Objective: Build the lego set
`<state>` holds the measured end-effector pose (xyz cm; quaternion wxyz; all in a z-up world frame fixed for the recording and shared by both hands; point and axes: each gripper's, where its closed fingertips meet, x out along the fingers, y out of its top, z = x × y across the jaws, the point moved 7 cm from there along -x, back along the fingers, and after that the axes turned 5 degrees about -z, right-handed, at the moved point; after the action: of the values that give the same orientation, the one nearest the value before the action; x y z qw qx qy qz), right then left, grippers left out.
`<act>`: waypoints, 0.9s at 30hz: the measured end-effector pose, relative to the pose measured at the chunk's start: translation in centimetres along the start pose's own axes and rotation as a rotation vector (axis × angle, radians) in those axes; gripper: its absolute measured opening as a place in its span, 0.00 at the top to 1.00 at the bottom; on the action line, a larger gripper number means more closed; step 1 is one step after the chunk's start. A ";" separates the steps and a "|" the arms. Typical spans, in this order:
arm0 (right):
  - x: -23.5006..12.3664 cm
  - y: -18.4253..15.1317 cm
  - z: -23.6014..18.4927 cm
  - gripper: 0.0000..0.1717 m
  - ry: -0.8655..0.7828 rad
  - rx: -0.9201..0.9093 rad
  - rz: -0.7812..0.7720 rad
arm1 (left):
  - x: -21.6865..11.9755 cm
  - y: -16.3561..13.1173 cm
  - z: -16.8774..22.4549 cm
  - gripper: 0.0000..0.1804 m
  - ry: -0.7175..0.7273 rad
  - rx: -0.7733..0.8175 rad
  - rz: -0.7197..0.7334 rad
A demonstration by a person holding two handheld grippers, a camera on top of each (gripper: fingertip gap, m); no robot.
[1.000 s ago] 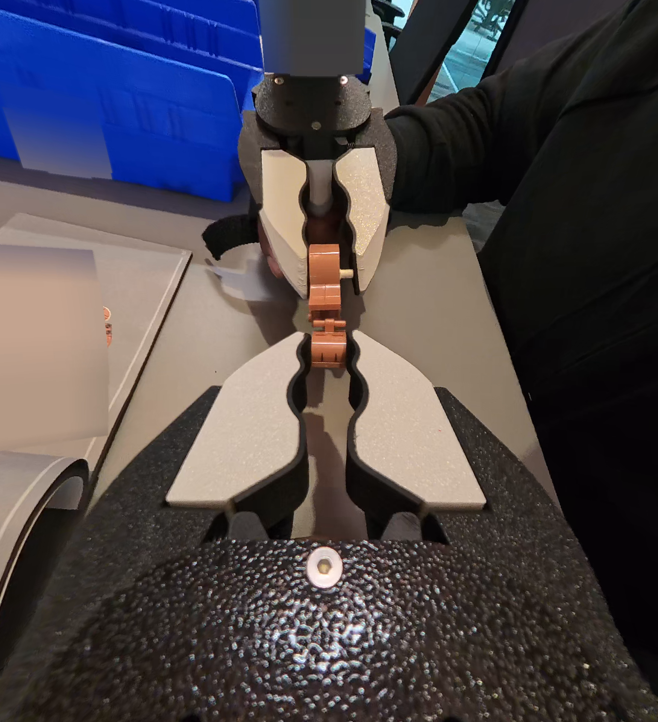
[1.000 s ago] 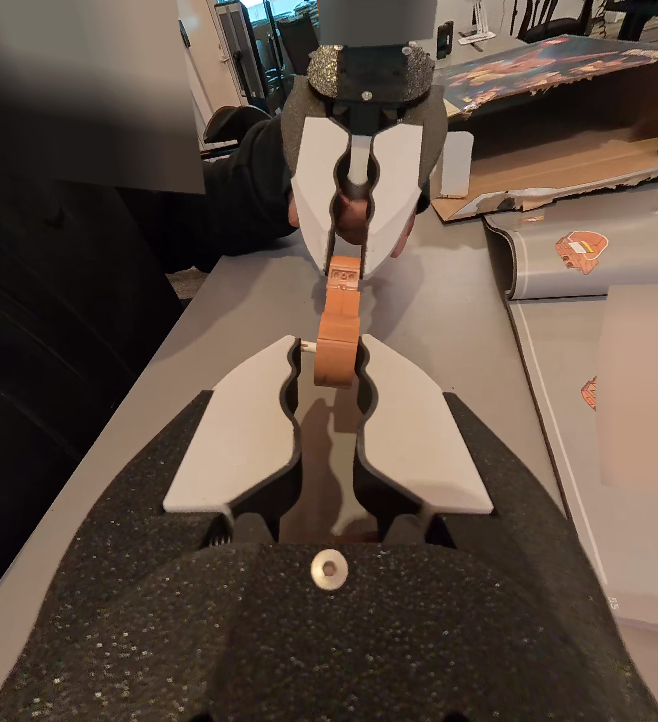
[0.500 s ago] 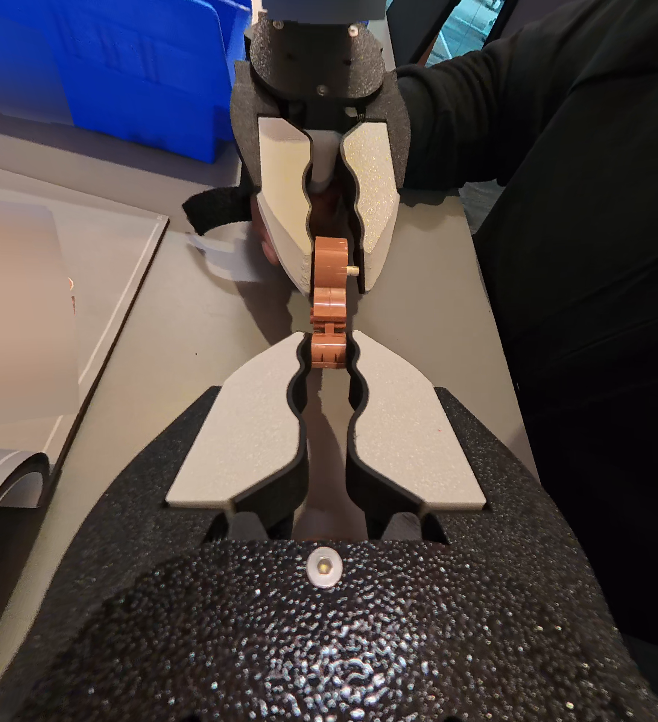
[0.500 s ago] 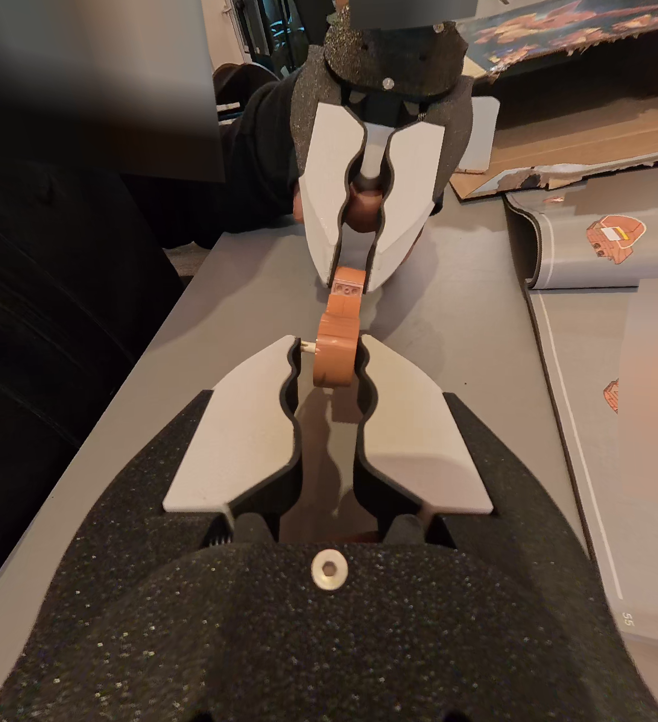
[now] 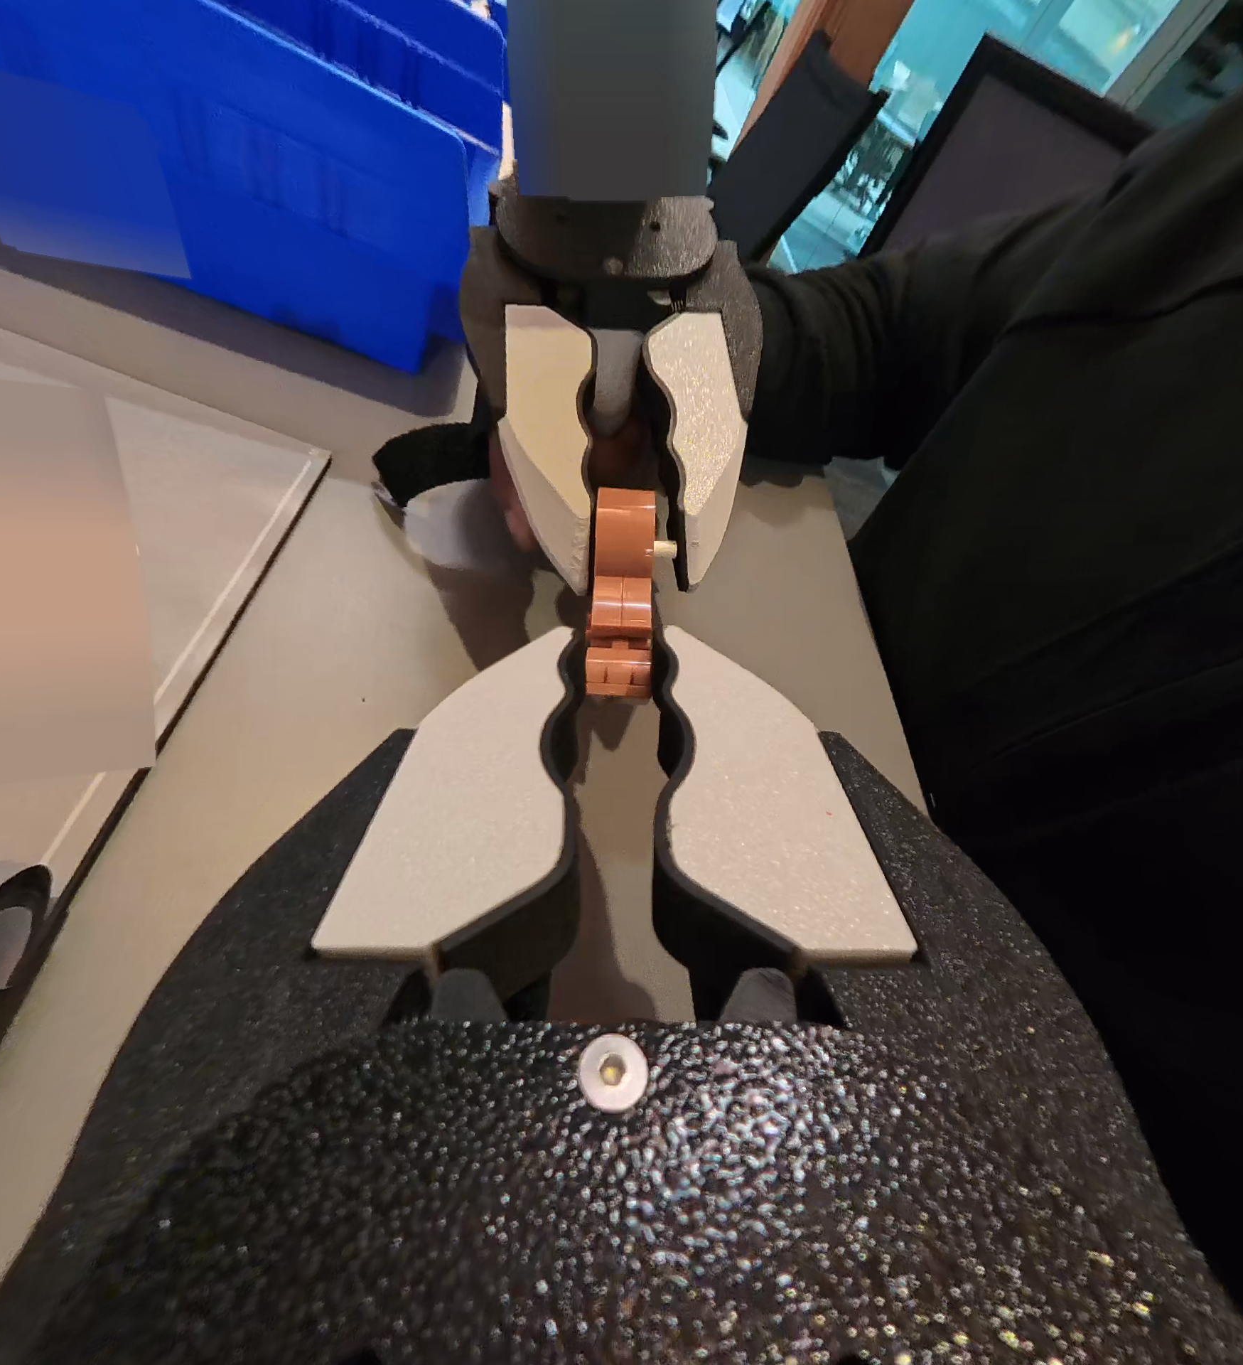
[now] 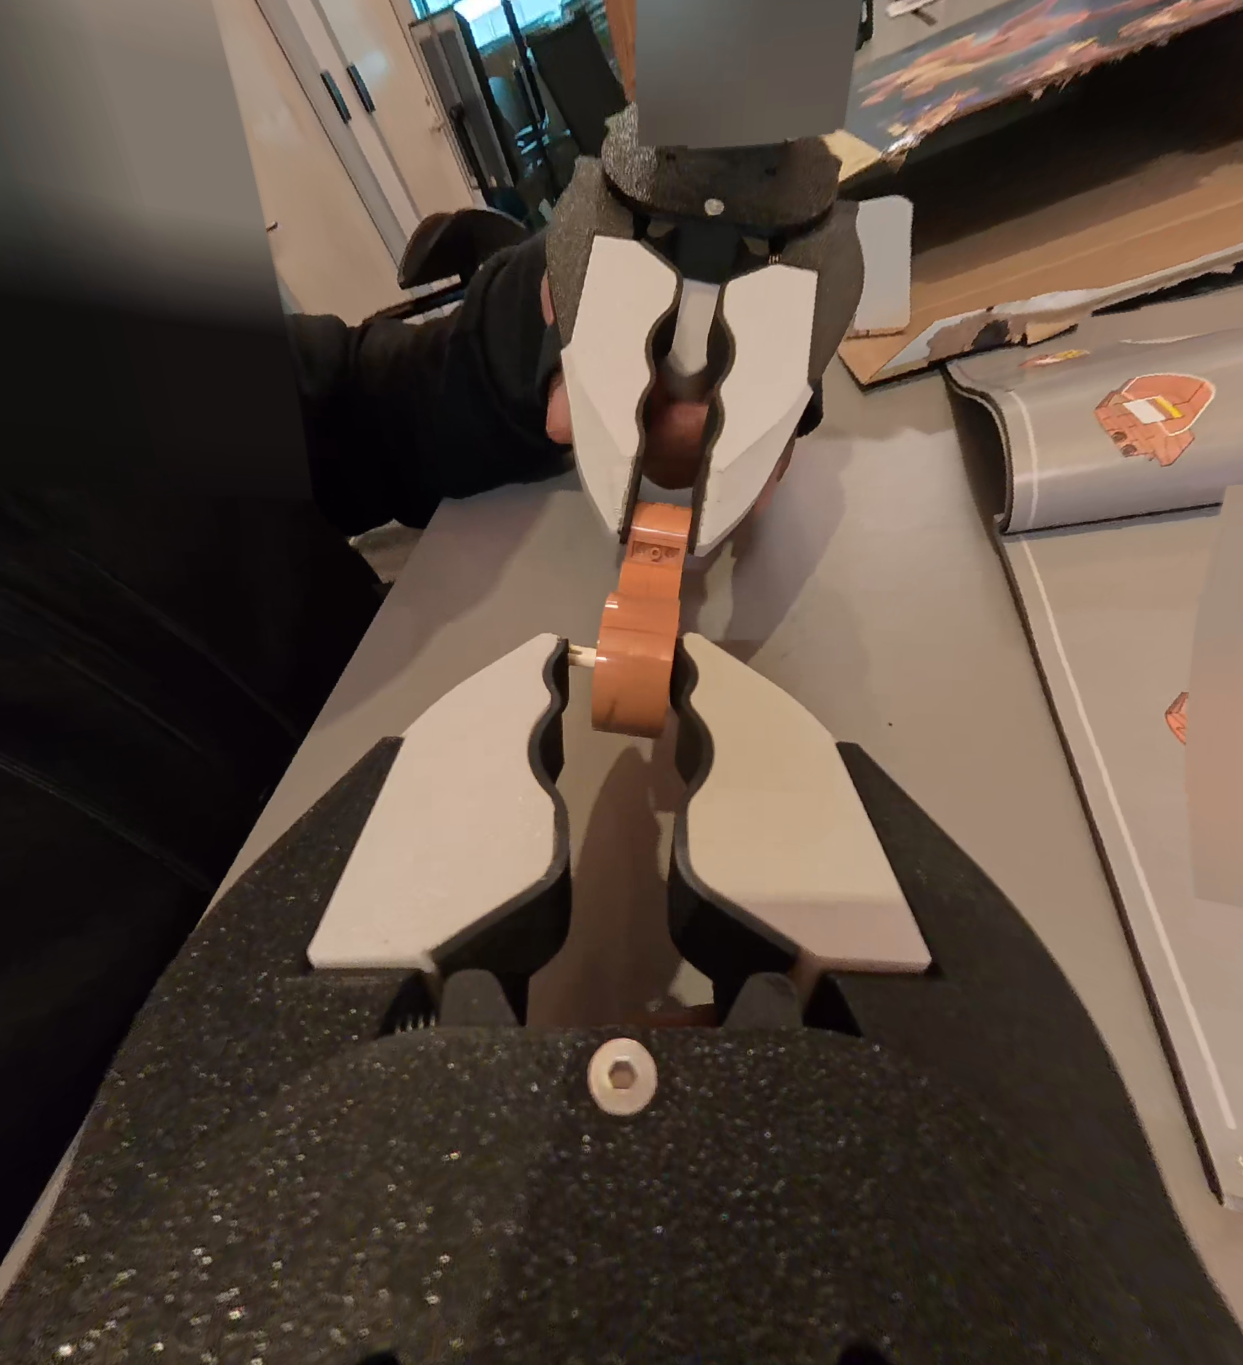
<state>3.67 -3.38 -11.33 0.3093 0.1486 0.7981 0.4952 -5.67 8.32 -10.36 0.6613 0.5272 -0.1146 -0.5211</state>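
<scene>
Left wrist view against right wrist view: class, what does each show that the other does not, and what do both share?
Only the left wrist view shows blue bins. Only the right wrist view shows a torn cardboard box. Both show the brown brick assembly, clamped at opposite ends by the left hand-held gripper and the right hand-held gripper, the grey table and an open booklet.

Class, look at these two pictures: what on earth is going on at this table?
A person in dark sleeves holds two hand-held grippers tip to tip above a grey table. Between them hangs one small brown plastic brick assembly. The left gripper clamps its blocky end; the right gripper grips its rounded end, pressing on a cream peg that sticks out sideways. An open instruction booklet and blue plastic bins lie alongside.
</scene>
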 end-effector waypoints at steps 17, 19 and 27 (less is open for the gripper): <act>-1.1 0.5 0.1 0.85 -0.079 0.098 0.159 | 0.6 0.4 -0.9 0.90 -0.030 -0.130 0.206; -1.1 0.3 0.1 0.85 -0.098 0.084 0.137 | 0.7 0.3 -1.0 0.90 -0.019 -0.123 0.193; -0.8 0.1 -0.2 0.85 -0.102 0.058 0.094 | 1.0 -0.2 -0.9 0.91 -0.040 -0.124 0.130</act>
<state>4.17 -3.87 -10.89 0.3215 0.2199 0.7874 0.4778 -4.71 8.05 -11.31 0.7228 0.4663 -0.1293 -0.4934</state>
